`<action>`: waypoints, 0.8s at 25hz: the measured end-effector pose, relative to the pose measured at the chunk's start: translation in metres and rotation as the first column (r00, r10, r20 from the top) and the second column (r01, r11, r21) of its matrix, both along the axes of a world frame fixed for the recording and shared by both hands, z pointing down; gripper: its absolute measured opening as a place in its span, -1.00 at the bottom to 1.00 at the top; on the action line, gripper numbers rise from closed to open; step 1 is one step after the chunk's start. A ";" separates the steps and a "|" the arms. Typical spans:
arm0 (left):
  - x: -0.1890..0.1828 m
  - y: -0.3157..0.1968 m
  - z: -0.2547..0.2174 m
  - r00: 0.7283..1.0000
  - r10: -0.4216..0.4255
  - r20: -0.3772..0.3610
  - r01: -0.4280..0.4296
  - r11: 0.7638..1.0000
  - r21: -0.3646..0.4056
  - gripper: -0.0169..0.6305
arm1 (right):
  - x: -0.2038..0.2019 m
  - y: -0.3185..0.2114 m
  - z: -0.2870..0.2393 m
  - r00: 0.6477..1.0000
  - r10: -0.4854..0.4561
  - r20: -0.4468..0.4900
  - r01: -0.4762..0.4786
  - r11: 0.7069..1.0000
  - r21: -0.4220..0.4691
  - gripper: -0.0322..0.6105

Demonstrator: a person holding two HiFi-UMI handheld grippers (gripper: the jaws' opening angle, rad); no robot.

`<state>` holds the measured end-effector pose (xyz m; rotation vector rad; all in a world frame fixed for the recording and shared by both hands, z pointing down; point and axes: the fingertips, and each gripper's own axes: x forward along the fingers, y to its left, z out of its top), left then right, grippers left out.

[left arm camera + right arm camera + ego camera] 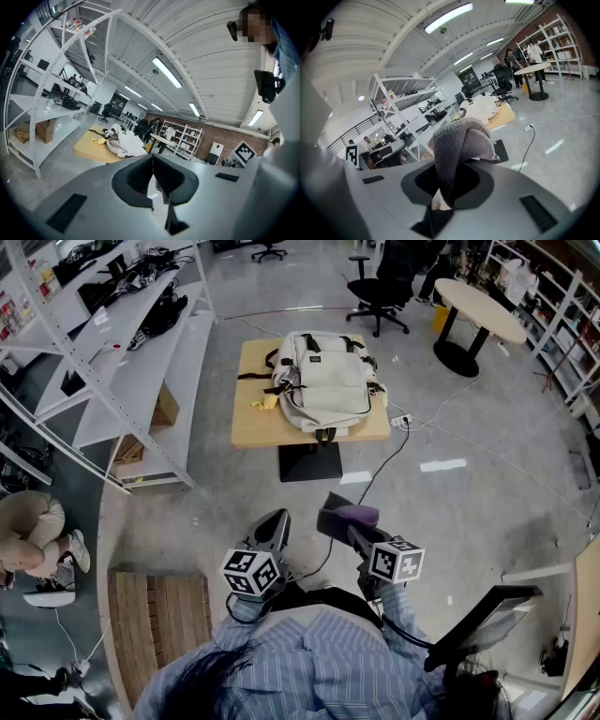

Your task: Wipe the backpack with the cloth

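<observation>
My right gripper (336, 518) has its fingers (421, 181) clamped on the grey cloth (461, 143), which bunches up and folds over above them. My left gripper (275, 524) holds nothing, its fingers (138, 176) pressed together. Both grippers are held low in front of my body, above the floor (469, 427). The pale backpack (328, 381) lies flat on the wooden tabletop (251, 423), well ahead of both grippers and touched by neither. A small yellow thing (265, 401) sits at the backpack's left edge.
</observation>
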<state>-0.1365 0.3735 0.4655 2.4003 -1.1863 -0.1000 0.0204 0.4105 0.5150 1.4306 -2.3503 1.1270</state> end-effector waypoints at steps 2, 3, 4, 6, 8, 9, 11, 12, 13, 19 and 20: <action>0.001 0.000 0.000 1.000 0.001 -0.001 -0.001 1.000 0.000 -0.93 | 0.000 0.000 0.000 1.000 -0.003 -0.007 0.003 1.000 0.003 -0.75; 0.001 0.000 0.000 1.000 0.001 -0.001 -0.001 1.000 0.000 -0.93 | 0.001 0.000 0.000 1.000 -0.004 -0.010 0.004 1.000 0.003 -0.75; 0.002 0.000 0.000 1.000 0.002 -0.001 -0.002 1.000 0.000 -0.93 | 0.002 0.000 -0.001 1.000 -0.004 -0.013 0.004 1.000 0.004 -0.75; 0.004 0.001 -0.001 1.000 0.004 0.001 -0.004 1.000 0.000 -0.93 | 0.004 0.001 -0.001 1.000 -0.004 -0.015 0.004 1.000 0.004 -0.75; 0.008 0.001 -0.002 1.000 0.007 0.005 -0.007 1.000 0.001 -0.93 | 0.007 0.002 -0.002 1.000 -0.003 -0.012 0.003 1.000 0.004 -0.75; 0.010 0.001 -0.002 1.000 0.009 0.006 -0.009 1.000 0.002 -0.93 | 0.008 0.002 -0.002 1.000 -0.001 -0.011 0.001 1.000 0.004 -0.75; 0.013 0.002 -0.003 1.000 0.014 0.008 -0.014 1.000 0.003 -0.93 | 0.011 0.002 -0.002 1.000 0.008 -0.009 -0.008 1.000 0.005 -0.75; 0.015 0.002 -0.004 1.000 0.015 0.009 -0.015 1.000 0.004 -0.93 | 0.013 0.003 -0.002 1.000 0.013 -0.008 -0.013 1.000 0.006 -0.75; 0.016 0.003 -0.004 1.000 0.016 0.010 -0.016 1.000 0.005 -0.93 | 0.015 0.003 -0.002 1.000 0.019 -0.006 -0.019 1.000 0.005 -0.75; 0.020 0.008 -0.004 0.999 0.019 0.035 -0.019 1.000 -0.001 -0.93 | 0.021 0.006 0.002 0.999 0.033 0.026 -0.033 0.999 -0.009 -0.75; 0.019 0.009 -0.003 0.999 0.019 0.042 -0.019 1.000 -0.005 -0.93 | 0.021 0.007 0.003 0.999 0.034 0.029 -0.034 0.999 -0.015 -0.75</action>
